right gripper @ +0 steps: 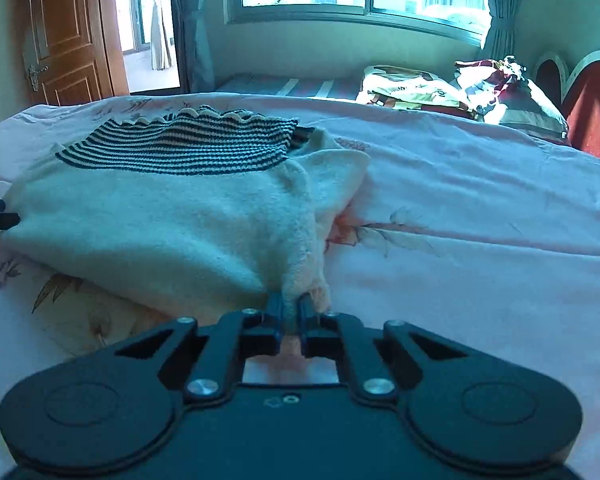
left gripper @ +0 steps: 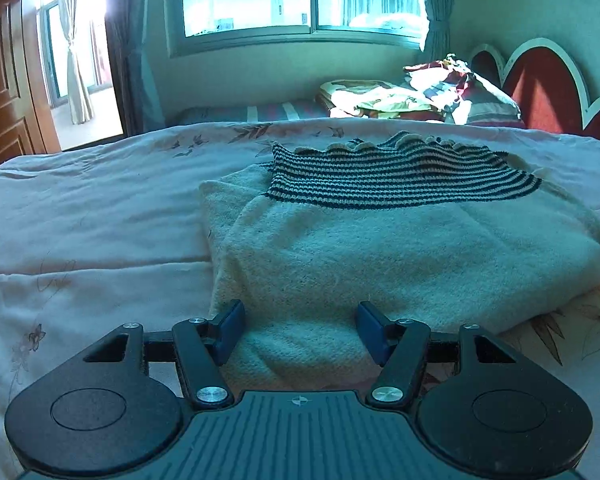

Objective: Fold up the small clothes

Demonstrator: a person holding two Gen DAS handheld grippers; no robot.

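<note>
Two grippers meet one small cream sweater (left gripper: 380, 248) lying on the bed (left gripper: 92, 216), its near hem toward you. Your right gripper (right gripper: 291, 312) has its jaws closed on the sweater's near right corner, the fabric bunched between them. Your left gripper (left gripper: 300, 328) stands with its jaws apart over the near left hem, gripping nothing. Close the left on that hem before lifting, so both corners rise evenly. The knit looks thick, fuzzy and limp; a dark-striped, scalloped band (left gripper: 400, 176) crosses its far end.
</note>
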